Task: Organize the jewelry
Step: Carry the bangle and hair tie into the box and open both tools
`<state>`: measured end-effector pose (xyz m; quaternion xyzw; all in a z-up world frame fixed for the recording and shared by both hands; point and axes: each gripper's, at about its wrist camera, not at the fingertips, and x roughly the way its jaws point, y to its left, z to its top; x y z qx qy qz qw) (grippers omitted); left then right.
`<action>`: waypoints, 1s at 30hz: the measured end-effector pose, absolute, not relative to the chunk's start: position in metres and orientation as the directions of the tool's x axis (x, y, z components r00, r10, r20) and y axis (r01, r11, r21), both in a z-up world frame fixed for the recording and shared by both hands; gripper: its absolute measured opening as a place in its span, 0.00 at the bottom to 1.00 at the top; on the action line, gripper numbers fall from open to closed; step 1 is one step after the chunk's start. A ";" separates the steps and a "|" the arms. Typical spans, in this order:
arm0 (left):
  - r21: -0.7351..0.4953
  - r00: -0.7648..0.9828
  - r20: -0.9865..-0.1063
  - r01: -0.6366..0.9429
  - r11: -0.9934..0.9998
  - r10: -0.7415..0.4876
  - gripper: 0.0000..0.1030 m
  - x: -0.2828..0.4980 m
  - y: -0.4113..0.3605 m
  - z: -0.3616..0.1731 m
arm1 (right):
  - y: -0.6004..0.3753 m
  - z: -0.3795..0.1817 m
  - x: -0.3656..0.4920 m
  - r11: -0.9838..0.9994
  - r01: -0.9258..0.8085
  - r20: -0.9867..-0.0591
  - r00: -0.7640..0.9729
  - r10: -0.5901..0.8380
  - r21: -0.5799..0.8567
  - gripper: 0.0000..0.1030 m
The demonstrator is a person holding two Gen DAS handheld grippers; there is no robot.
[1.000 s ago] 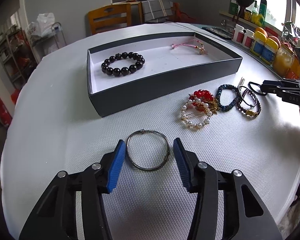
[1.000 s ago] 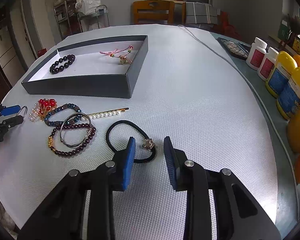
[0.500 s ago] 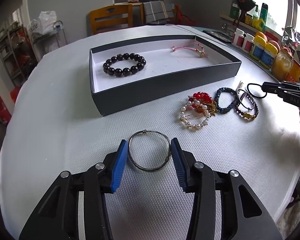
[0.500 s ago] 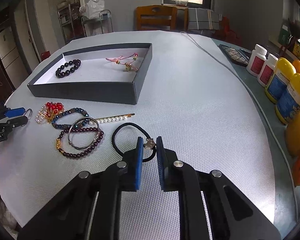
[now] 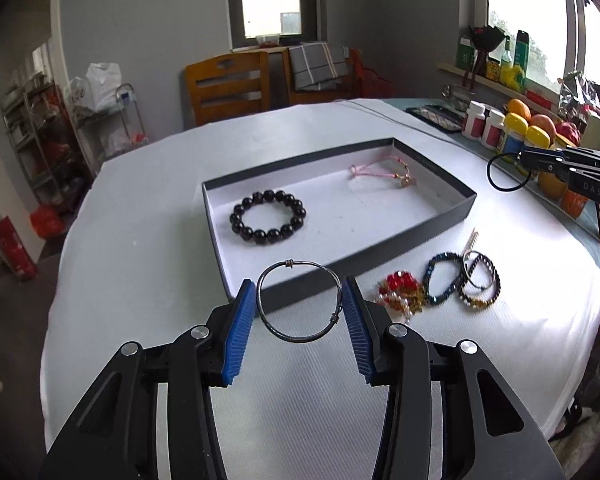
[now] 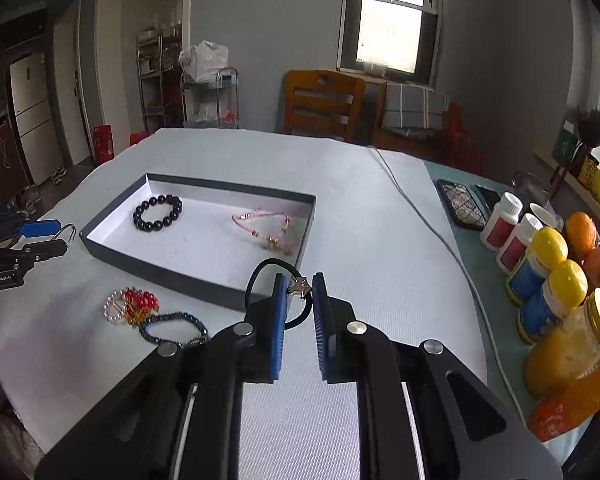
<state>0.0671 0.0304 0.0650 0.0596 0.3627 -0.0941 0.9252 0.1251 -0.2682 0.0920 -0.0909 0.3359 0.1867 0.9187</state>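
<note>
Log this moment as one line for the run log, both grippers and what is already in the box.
left gripper: shut on wire bangle | right gripper: shut on black hair tie | grey box: black bead bracelet, pink cord bracelet

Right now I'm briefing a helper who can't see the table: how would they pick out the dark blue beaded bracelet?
Start at the shallow grey box on the white table. In front of its near wall lies a loose cluster of jewelry. The dark blue beaded bracelet is in the middle, between the red and pearl piece and the dark bracelet with a gold charm, and is the only blue one.
</note>
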 end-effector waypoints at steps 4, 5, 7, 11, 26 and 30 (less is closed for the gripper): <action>0.038 0.718 -0.683 0.216 0.976 -0.133 0.45 0.095 0.029 0.074 | -0.253 0.098 0.146 0.908 -0.419 -0.649 0.693 0.313 -0.009 0.13; 0.042 0.714 -0.688 0.216 0.975 -0.129 0.45 0.103 0.028 0.074 | -0.248 0.096 0.152 0.906 -0.424 -0.654 0.687 0.317 -0.006 0.13; 0.040 0.697 -0.706 0.215 0.976 -0.125 0.45 0.119 0.026 0.071 | -0.236 0.091 0.165 0.898 -0.440 -0.673 0.664 0.326 0.001 0.13; 0.013 0.637 -0.761 0.209 0.978 -0.126 0.45 0.148 0.027 0.058 | -0.216 0.073 0.190 0.887 -0.461 -0.721 0.611 0.328 0.014 0.13; -0.045 0.452 -0.882 0.202 0.978 -0.134 0.45 0.181 0.027 0.013 | -0.194 0.008 0.225 0.877 -0.476 -0.849 0.437 0.298 0.063 0.13; -0.039 0.442 -0.889 0.191 0.981 -0.122 0.45 0.184 0.030 0.009 | -0.191 0.002 0.227 0.876 -0.479 -0.857 0.428 0.287 0.054 0.13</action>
